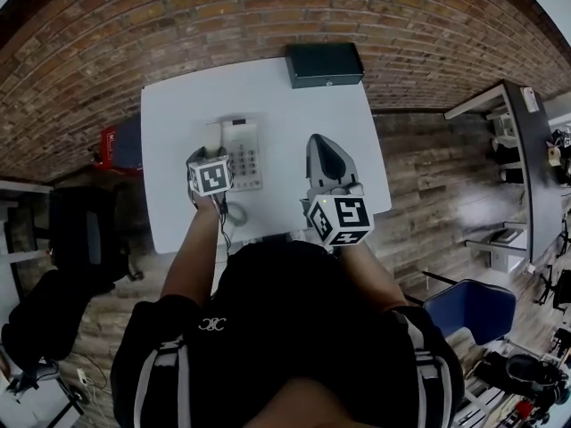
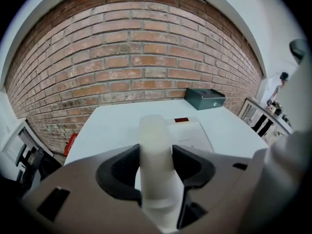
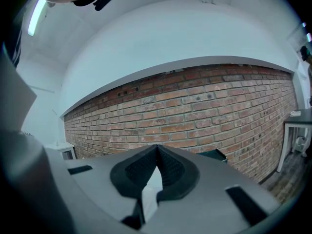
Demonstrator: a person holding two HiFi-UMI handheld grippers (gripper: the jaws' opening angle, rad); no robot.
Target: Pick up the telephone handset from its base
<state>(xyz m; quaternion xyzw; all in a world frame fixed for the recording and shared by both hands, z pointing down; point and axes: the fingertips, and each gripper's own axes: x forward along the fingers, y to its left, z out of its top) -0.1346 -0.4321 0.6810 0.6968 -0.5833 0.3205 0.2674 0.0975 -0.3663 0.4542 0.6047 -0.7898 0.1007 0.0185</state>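
Grips the handset (image 2: 154,128) across its width in the left tongs (image 2: 156,152) for a straight lift off the base (image 2: 191,133), holding the closed, empty right tongs (image 3: 156,147) aside above the bench (image 1: 178,150).

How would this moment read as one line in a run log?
left gripper: closed on handset | right gripper: shut, empty | phone base: on white table | lift: cannot tell

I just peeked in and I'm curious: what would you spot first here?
The left gripper clamps a white handset, mid-frame in the left gripper view. Behind the white table rises a big brick wall, with a dark box at the table's far edge. The right gripper is shut and empty, over the table's right side.
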